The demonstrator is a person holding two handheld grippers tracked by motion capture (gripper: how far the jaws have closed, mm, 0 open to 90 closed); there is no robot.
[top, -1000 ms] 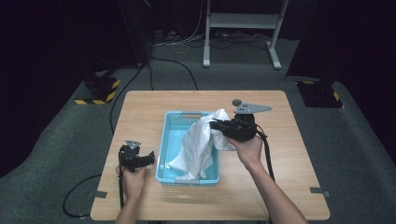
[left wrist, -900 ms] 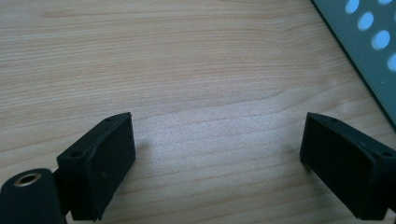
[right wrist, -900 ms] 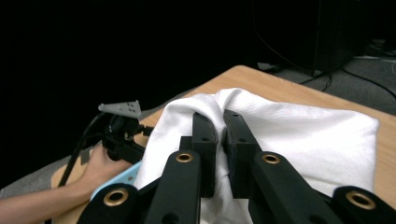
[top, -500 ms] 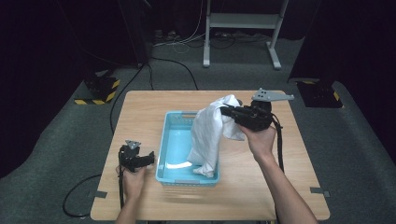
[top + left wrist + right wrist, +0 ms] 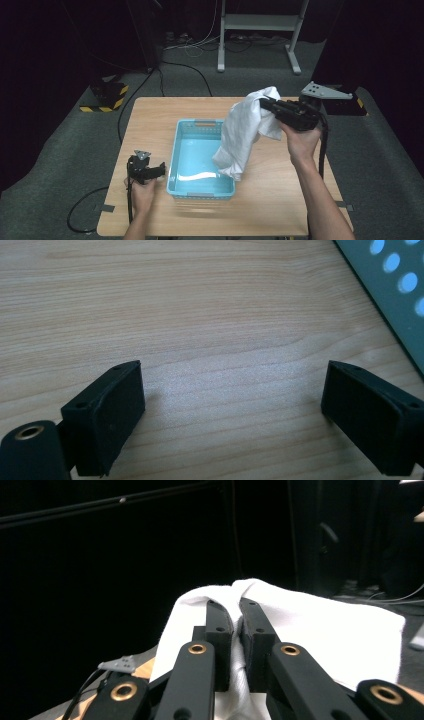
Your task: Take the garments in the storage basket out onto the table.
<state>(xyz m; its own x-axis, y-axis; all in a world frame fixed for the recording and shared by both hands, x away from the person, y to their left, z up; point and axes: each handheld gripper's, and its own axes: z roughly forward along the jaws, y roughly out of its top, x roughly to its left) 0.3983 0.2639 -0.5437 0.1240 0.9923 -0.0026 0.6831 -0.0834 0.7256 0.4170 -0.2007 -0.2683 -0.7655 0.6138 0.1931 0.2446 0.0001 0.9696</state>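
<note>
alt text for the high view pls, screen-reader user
A person's right tongs hold a white towel lifted above the right side of a light blue basket on a wooden table. The left tongs rest low on the table just left of the basket, holding nothing. Dark floor and cables surround the table.

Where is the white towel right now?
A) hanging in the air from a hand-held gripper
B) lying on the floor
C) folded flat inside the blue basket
A: the right hand-held gripper pinches the towel, which hangs above the basket.
</note>
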